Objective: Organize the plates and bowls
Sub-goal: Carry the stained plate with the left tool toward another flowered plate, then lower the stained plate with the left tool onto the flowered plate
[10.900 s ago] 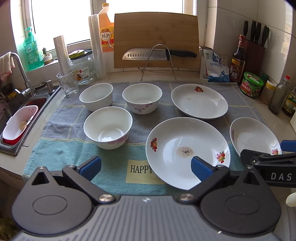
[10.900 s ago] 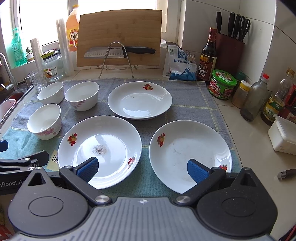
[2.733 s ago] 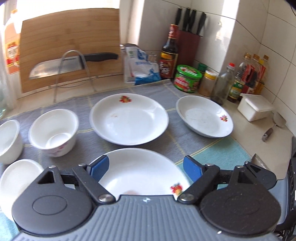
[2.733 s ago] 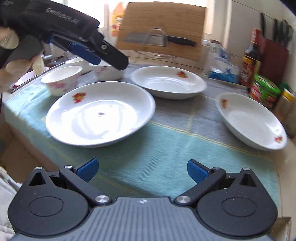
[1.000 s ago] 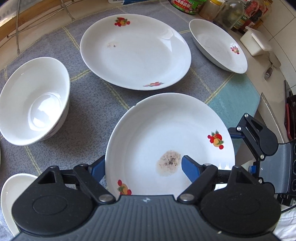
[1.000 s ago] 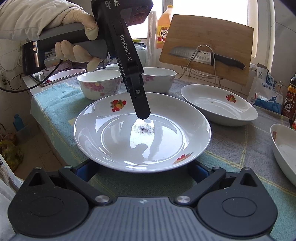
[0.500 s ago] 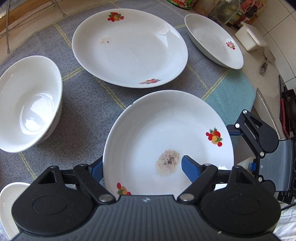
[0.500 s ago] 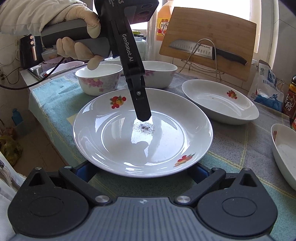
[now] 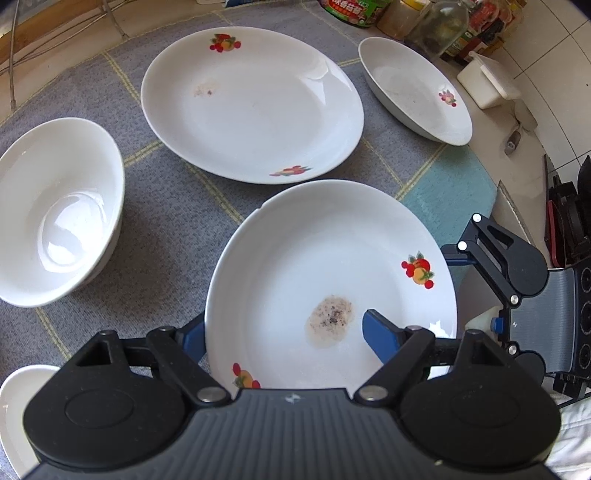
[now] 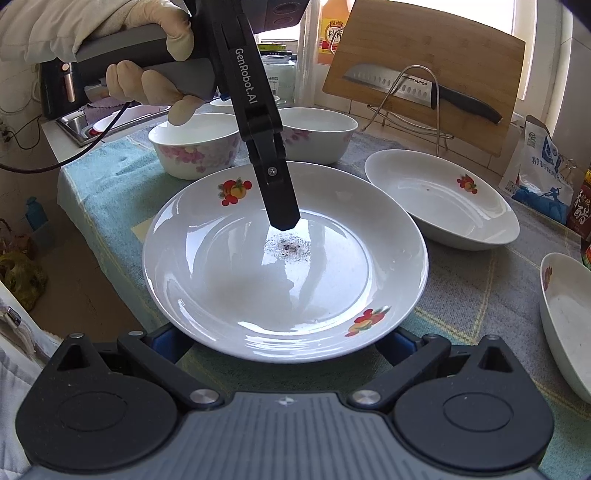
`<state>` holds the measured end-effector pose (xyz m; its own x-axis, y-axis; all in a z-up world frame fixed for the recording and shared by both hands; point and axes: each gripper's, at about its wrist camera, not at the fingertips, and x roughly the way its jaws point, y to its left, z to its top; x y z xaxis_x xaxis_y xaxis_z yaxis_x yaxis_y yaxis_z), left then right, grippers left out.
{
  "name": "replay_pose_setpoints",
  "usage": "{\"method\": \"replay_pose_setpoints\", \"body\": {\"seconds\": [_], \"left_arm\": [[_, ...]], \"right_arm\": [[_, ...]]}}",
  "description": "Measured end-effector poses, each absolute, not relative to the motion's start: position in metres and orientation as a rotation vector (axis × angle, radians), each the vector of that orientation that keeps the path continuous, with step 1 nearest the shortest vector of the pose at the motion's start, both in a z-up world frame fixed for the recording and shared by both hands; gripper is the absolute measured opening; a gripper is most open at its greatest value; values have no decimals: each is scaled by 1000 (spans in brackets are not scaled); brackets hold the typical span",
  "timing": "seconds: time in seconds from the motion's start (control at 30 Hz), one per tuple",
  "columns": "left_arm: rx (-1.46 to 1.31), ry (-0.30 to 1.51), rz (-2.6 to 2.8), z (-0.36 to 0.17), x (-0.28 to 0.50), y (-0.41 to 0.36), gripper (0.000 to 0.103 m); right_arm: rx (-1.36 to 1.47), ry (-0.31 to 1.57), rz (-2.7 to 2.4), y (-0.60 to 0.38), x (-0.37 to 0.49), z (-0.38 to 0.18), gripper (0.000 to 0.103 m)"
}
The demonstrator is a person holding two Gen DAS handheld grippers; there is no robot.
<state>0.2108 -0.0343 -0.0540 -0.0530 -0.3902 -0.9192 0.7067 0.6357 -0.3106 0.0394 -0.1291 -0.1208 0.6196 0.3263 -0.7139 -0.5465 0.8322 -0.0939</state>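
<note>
You have the near plate raised off the counter's cloth, your left gripper with 1 of its fingers over the rim and 1 under, clamped, your right gripper's fingers apart beneath as support, ready to stack it on the far plate.

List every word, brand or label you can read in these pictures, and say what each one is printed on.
"GenRobot.AI": on the side of the left gripper held over the plate.
"SUPOR": on the knife blade, on its wire stand.
Chinese characters on the orange bottle, the white bag and the dark bottle: too small or blurred to read surely.
Green tin label: blurred.
</note>
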Motion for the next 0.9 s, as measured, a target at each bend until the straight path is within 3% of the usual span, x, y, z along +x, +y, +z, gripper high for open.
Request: {"method": "replay_pose_setpoints", "body": {"seconds": [0.4, 0.9], "left_arm": [[284, 1313, -925, -32, 212, -40, 84], [339, 1268, -984, -15, 225, -106, 84]], "right_arm": [[-326, 742, 520, -140, 44, -99, 103], [-316, 710, 438, -183, 48, -83, 103]]}}
